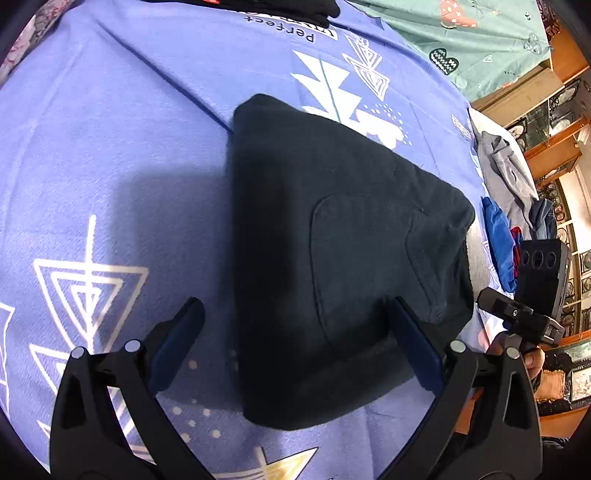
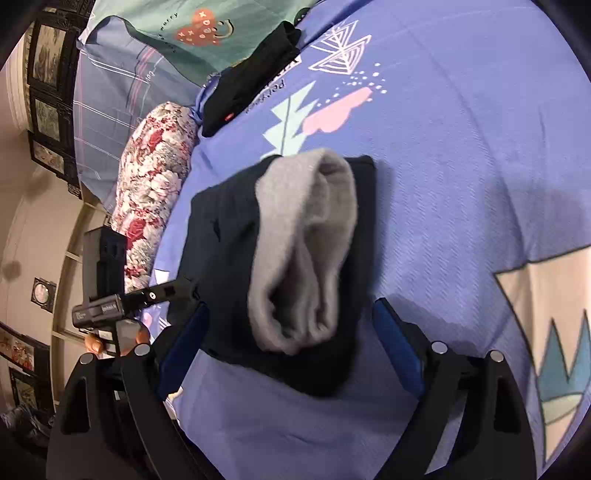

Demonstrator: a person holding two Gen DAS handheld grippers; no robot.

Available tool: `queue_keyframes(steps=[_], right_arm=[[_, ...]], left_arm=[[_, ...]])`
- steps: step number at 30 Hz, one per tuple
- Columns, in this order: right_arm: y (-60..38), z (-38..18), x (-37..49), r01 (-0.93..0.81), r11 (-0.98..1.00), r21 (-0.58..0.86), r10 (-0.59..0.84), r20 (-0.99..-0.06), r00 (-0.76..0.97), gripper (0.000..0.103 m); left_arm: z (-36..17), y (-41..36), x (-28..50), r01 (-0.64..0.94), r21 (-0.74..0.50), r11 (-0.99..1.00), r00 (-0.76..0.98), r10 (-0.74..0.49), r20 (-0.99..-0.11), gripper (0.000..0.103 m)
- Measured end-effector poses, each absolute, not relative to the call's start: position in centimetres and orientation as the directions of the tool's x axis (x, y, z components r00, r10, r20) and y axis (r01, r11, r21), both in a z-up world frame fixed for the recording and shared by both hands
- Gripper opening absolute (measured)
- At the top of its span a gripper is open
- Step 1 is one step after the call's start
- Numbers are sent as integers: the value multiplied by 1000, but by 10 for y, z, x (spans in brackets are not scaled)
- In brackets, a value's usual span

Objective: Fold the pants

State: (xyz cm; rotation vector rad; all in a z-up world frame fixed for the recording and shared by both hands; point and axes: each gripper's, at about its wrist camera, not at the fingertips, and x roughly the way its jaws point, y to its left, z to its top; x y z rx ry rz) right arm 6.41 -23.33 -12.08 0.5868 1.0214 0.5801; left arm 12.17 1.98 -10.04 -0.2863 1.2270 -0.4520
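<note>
Dark navy pants (image 1: 332,240) lie folded into a compact bundle on the purple-blue patterned bedsheet (image 1: 110,147). In the right wrist view the same pants (image 2: 221,240) show a grey inner lining (image 2: 306,240) rolled open along the top. My left gripper (image 1: 295,317) is open above the bundle's near end, its right finger (image 1: 410,332) over the dark cloth and its left finger over the sheet. My right gripper (image 2: 291,325) is open too, its blue-padded fingers straddling the bundle's near end without pinching it.
A black folded garment (image 2: 255,74) lies at the far end of the bed beside a floral pillow (image 2: 155,173) and a green blanket (image 2: 177,33). Grey and blue clothes (image 1: 509,177) are piled at the bed's right edge. Wooden shelves (image 1: 554,110) stand beyond.
</note>
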Motion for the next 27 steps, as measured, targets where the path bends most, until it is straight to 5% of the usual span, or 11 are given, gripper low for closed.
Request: queue_keyframes(steps=[24, 25, 27], right_arm=[[-208, -125, 80, -145, 737, 661, 644, -619, 450, 79], [-206, -124, 80, -147, 740, 656, 641, -621, 452, 77], [-201, -122, 78, -151, 764, 627, 615, -639, 461, 56]], left_arm=[[-103, -17, 136, 231, -446, 865, 199, -491, -848, 101], [-103, -18, 136, 230, -444, 866, 200, -488, -850, 101], [-100, -20, 133, 228, -424, 877, 218, -470, -855, 92]])
